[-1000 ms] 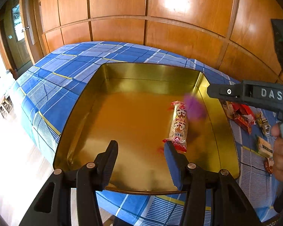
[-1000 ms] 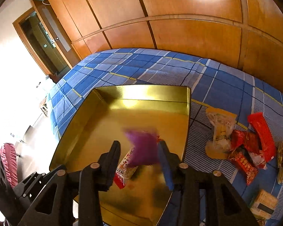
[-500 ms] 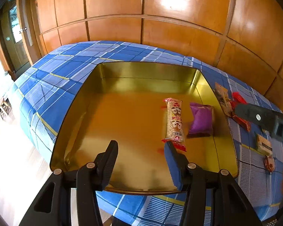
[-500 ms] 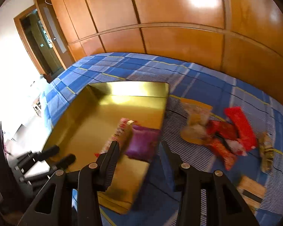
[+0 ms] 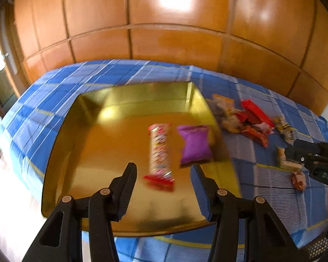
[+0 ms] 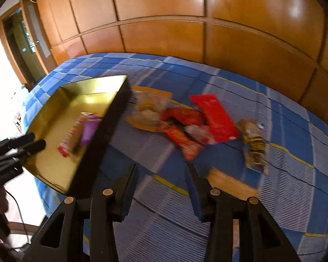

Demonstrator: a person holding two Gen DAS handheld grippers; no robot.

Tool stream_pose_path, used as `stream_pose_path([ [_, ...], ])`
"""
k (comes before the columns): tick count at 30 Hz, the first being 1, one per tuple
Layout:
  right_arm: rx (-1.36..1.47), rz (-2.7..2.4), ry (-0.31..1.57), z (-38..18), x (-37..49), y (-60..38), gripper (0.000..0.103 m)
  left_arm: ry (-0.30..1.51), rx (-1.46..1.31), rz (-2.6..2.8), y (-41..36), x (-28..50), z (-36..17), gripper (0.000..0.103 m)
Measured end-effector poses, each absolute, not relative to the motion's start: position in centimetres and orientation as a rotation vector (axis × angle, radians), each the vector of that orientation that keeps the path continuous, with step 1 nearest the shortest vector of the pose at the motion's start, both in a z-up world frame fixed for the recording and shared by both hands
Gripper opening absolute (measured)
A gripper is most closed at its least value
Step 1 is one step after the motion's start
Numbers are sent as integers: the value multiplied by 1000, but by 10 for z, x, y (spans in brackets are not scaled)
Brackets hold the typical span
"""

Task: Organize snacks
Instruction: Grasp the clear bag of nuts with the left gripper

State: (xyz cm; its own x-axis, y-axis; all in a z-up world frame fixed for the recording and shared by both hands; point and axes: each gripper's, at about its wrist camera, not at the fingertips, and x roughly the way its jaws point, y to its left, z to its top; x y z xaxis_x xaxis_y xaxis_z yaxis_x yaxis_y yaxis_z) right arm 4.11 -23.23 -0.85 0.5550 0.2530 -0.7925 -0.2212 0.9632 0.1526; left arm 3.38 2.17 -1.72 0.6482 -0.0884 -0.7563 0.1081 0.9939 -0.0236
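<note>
A gold tray (image 5: 87, 144) lies on the blue checked cloth. In it lie a long red-and-white snack packet (image 5: 158, 152) and a purple packet (image 5: 194, 145) side by side; both also show in the right wrist view, the purple packet (image 6: 90, 128) among them. My left gripper (image 5: 163, 187) is open and empty over the tray's near edge. My right gripper (image 6: 161, 185) is open and empty above the cloth right of the tray (image 6: 54, 118), near a tan flat packet (image 6: 231, 185). A heap of loose snacks (image 6: 185, 120) lies beyond it.
The loose heap holds a yellow bag (image 6: 149, 104), red packets (image 6: 216, 115) and a brown-and-yellow packet (image 6: 254, 144). Wooden wall panels stand behind the table. A doorway (image 6: 21, 48) is at the far left. The table's edge runs just below the tray.
The purple packet left my right gripper and now lies in the tray. My right gripper has swung right, away from the tray to over the cloth. The left view has shifted right.
</note>
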Motion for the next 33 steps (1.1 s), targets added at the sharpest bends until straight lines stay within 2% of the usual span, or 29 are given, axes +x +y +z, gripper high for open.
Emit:
stream_pose_path([
  [4,27,230,937,-6,40,-261,45,853,46,-203,-4,47,-5,51],
  [5,21,219,933,-4,40,-268,45,859,48,-231,-12,53,-3,49],
  [6,14,210,929,-3,41,-274,45,867,51,-256,-19,58,-1,41],
  [7,6,198,925,-1,41,-282,45,873,57,-275,-26,63,1,38],
  [10,-12,175,918,3,44,-302,45,887,78,-322,-50,80,3,36],
  [18,-37,129,924,-4,54,-350,45,1002,103,-346,-103,141,-19,36],
  [27,101,124,935,-26,60,-389,45,1074,209,-278,-135,192,-58,37],
  [29,123,124,953,-28,63,-391,45,1109,201,-271,-138,200,-67,40],
  [30,128,136,945,-26,63,-391,45,1113,203,-271,-141,203,-69,44],
  [33,126,158,934,-22,63,-387,45,1110,227,-276,-150,209,-76,44],
])
